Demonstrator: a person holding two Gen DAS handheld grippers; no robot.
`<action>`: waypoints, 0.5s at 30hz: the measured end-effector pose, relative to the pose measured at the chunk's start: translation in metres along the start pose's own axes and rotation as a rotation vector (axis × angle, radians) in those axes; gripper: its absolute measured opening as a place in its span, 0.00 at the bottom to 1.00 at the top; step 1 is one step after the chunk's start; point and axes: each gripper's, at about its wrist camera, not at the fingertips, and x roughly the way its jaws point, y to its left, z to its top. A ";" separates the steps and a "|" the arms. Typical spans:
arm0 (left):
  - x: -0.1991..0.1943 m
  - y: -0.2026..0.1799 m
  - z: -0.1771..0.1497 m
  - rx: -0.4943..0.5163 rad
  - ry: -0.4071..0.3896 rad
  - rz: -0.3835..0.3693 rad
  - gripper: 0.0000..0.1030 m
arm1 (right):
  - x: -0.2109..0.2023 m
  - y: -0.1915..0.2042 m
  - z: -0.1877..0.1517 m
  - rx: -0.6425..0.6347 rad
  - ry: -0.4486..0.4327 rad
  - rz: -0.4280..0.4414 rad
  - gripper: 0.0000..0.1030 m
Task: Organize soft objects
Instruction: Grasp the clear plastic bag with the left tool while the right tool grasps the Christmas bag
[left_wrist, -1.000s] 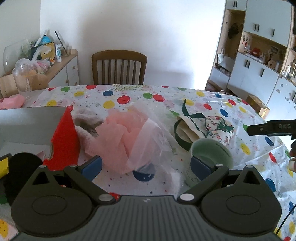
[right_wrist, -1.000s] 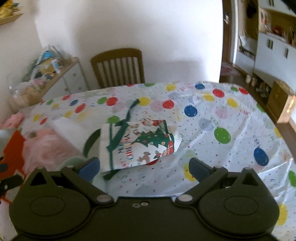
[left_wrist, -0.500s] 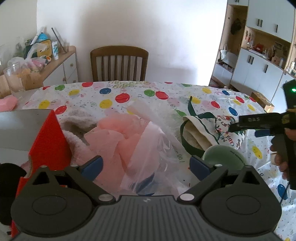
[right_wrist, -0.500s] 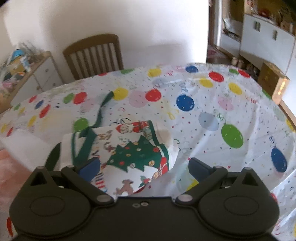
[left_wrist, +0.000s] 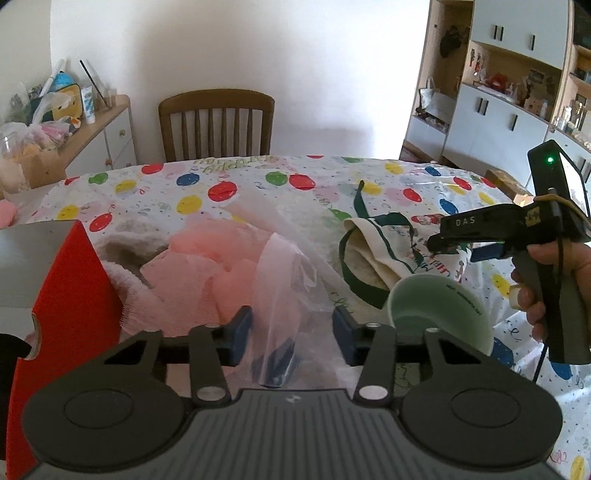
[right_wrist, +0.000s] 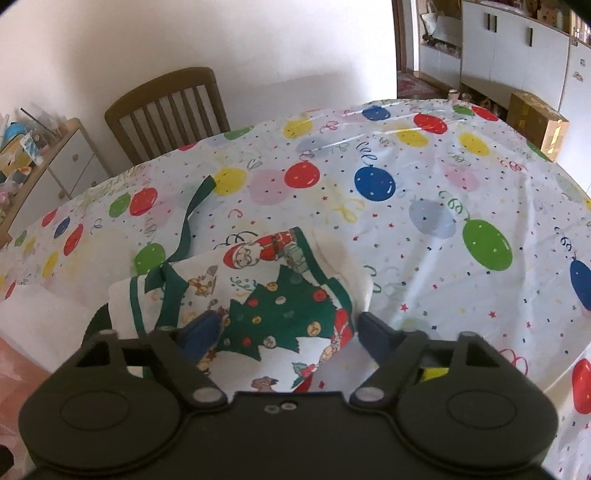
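A clear plastic bag (left_wrist: 288, 273) with pink fabric (left_wrist: 221, 266) inside lies on the balloon-print tablecloth (left_wrist: 258, 184). My left gripper (left_wrist: 291, 334) is low over the bag's near fold and its jaws are closing. The fold lies between the pads, with gaps on both sides. A folded Christmas cloth (right_wrist: 280, 302) with green straps lies to the right, also seen in the left wrist view as the Christmas cloth (left_wrist: 376, 243). My right gripper (right_wrist: 288, 330) is down on it with its jaws closing. One pad rests on the print and the other sits at the cloth's right edge.
A pale green bowl (left_wrist: 439, 310) stands just right of my left gripper. A red box (left_wrist: 70, 291) rises at the left, with a fluffy beige towel (left_wrist: 125, 243) behind the bag. A wooden chair (left_wrist: 216, 125) stands at the table's far side. A person's hand (left_wrist: 554, 280) holds the right gripper.
Both grippers came down and closer to the table. The left jaws narrowed around the bag's fold. The right gripper moved onto the Christmas cloth and its jaws narrowed.
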 end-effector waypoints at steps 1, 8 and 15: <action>0.000 0.000 0.000 -0.003 0.002 -0.008 0.38 | -0.001 0.000 0.000 -0.003 0.000 -0.001 0.62; -0.001 -0.004 0.001 0.005 0.008 -0.022 0.20 | -0.010 0.003 0.000 -0.048 -0.036 -0.040 0.19; -0.006 -0.006 0.001 0.010 0.002 -0.037 0.11 | -0.037 0.001 0.002 -0.082 -0.126 -0.002 0.07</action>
